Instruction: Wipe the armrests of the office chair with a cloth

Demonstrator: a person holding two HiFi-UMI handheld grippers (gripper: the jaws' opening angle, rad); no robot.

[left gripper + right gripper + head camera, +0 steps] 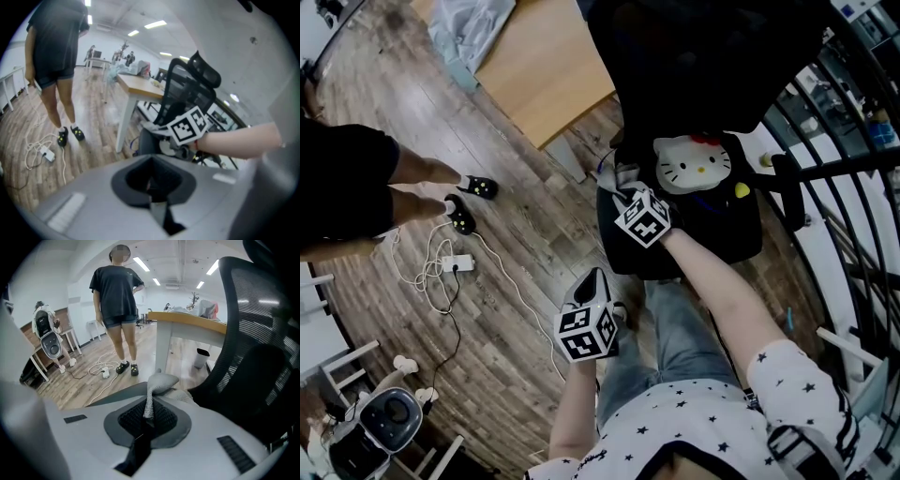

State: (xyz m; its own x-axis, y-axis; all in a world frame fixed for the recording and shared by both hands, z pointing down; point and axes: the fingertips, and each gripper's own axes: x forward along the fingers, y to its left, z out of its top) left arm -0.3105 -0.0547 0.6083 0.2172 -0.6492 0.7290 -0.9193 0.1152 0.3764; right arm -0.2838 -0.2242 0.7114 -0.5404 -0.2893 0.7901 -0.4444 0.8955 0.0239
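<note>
The black office chair (694,84) stands ahead of me with a white cat-face cushion (694,164) on its seat. My right gripper (623,192) is at the chair's left side, shut on a grey cloth (159,380) that bunches out past its jaws. In the head view the cloth (625,176) rests against the chair's near-left armrest area; the armrest itself is mostly hidden. The chair's mesh back (253,333) fills the right of the right gripper view. My left gripper (595,279) hangs lower and nearer to me, over the floor, jaws together with nothing in them (151,185).
A person (356,187) in black shirt and shorts stands on the wood floor to the left. A wooden desk (544,66) sits beside the chair. A power strip and cables (455,262) lie on the floor. Black railing (844,187) runs along the right.
</note>
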